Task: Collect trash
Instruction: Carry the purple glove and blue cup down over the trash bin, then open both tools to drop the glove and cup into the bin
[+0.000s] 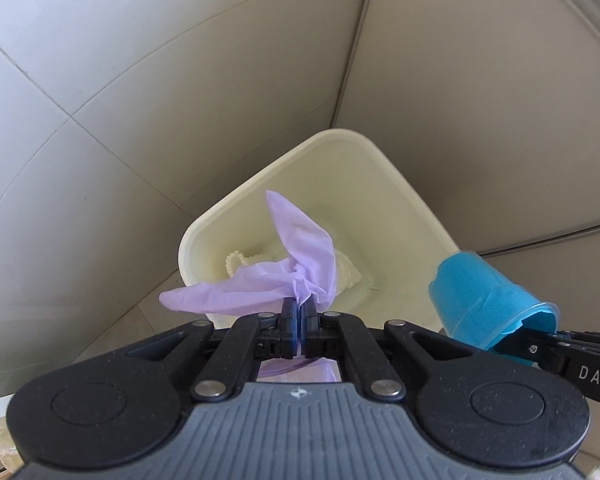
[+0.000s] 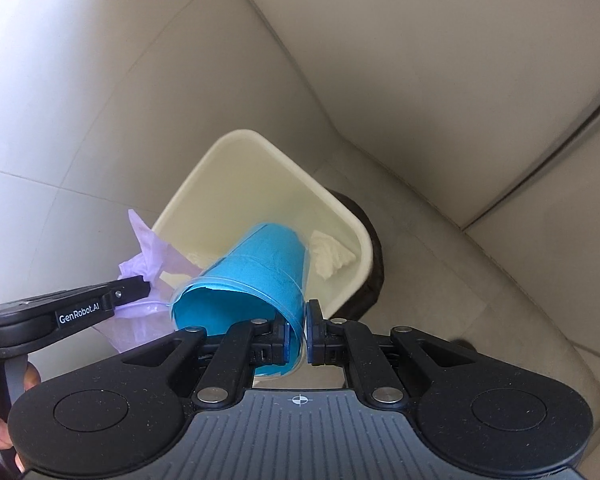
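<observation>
Lilac plastic bag (image 1: 260, 280) hangs pinched in the left gripper (image 1: 299, 312) above the cream bin (image 1: 420, 208). At its three o'clock, the right gripper (image 2: 298, 320) clamps a blue cup's (image 2: 256, 268) rim over the bin.

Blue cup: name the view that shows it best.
Right wrist view: the blue cup sits centred, its rim pinched in the right tongs over the bin. Left wrist view shows it only sideways at the right edge.

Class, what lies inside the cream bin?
Inside the cream bin lies crumpled white paper. The blue cup and purple plastic, held above, cover part of the bin's floor.
</observation>
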Demonstrator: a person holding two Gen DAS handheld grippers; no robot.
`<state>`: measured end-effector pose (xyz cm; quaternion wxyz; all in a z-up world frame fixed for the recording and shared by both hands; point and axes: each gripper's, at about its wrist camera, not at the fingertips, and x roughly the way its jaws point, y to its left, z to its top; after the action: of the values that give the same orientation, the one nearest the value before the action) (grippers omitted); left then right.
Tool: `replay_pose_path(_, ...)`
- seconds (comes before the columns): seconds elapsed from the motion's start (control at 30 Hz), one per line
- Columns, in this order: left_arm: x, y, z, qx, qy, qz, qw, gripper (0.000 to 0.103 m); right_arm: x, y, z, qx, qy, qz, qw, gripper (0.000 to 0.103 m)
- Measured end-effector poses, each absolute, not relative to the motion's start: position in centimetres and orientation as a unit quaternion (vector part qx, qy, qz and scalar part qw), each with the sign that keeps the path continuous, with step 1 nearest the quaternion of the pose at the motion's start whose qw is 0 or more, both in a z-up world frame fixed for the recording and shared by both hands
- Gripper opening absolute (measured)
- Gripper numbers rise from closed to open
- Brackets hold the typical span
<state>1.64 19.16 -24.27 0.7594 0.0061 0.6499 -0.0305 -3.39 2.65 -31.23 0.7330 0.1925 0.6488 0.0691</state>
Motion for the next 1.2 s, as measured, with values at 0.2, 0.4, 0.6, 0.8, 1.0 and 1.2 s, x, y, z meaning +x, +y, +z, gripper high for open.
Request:
replay_pose_path(0.2,0.8,18.9,-25.6,0.018,0.659,-0.022,0.751,0.002,-2.9,2.7,-32.4,0.194,0.660,0.060,0.723,0.007)
replay_pose_path(0.4,1.4,18.6,-26.6,0.024,0.666,-0.021,0.746,0.002,-2.6,2.7,-33.3,0.217,0.659,0.058,0.717,0.007)
replay_pose_path(0.6,1.7,18.7,-27.9,0.023,0.668,-0.020,0.743,0.002,-2.3,3.2,-33.4,0.224,0.651,0.065,0.723,0.007)
replay_pose_path(0.8,1.7,18.7,-28.2,0.022,0.662,-0.033,0.748,0.007,-2.1,3.3,-33.0,0.244,0.642,0.074,0.723,0.011)
replay_pose_path(1.0,1.5,18.8,-28.5,0.031,0.665,-0.022,0.746,0.036,-2.0,3.1,-33.4,0.250,0.649,0.057,0.716,0.020)
replay_pose_path(1.2,1.5,18.8,-28.5,0.028,0.666,-0.019,0.745,0.047,-2.1,2.6,-33.3,0.254,0.647,0.047,0.717,0.032)
